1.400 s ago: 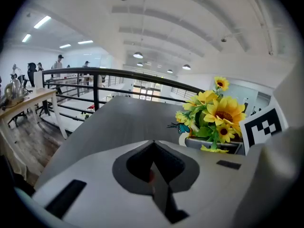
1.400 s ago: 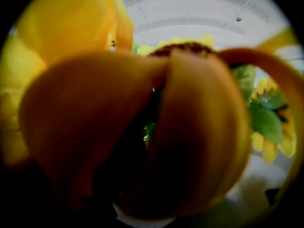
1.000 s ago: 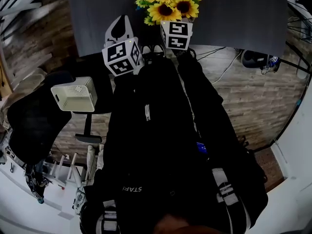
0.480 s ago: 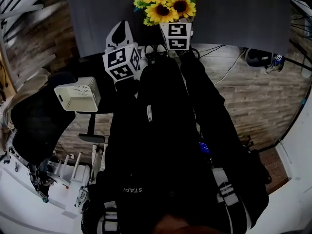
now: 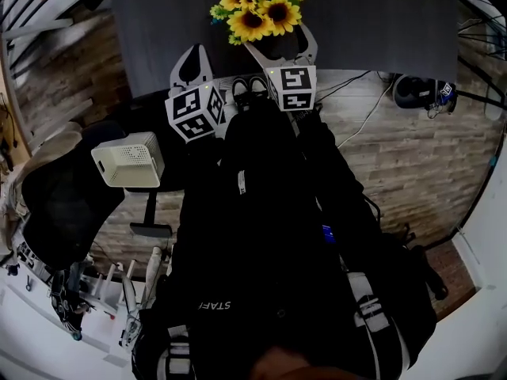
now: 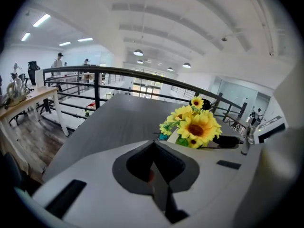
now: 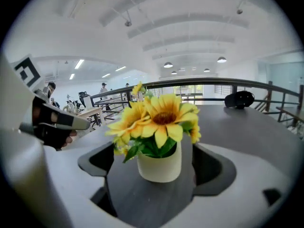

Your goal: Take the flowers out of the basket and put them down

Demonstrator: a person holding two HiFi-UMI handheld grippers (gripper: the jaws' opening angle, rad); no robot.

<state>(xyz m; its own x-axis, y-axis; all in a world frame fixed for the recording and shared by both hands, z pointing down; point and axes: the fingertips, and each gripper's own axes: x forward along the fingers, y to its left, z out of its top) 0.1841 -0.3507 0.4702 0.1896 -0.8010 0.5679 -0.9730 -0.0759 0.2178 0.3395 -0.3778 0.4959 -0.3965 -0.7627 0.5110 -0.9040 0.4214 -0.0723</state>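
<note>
Flowers (image 7: 156, 115), yellow sunflowers in a small white pot (image 7: 159, 163), stand on the grey tabletop (image 5: 380, 22) near its near edge, about midway along it. My right gripper (image 5: 277, 42) has its jaws spread wide, one on each side of the pot. The right gripper view shows the pot upright between them with bare tabletop in the gap on either side, so they hold nothing. From the head view only the blooms show and the pot is hidden under them.

My left gripper (image 5: 194, 54) hovers over the same near edge, just left of the flowers. Its own view shows the jaws pressed together with nothing between them, and the flowers beyond and to the right. The right gripper view catches, at its left edge, the hand (image 7: 52, 127) on the left gripper's handle, which the head view does not show.

A dark object (image 7: 240, 99) lies towards the far edge of the tabletop, seen only from the gripper views. The head view alone shows a white box (image 5: 127, 158) beside the table.
</note>
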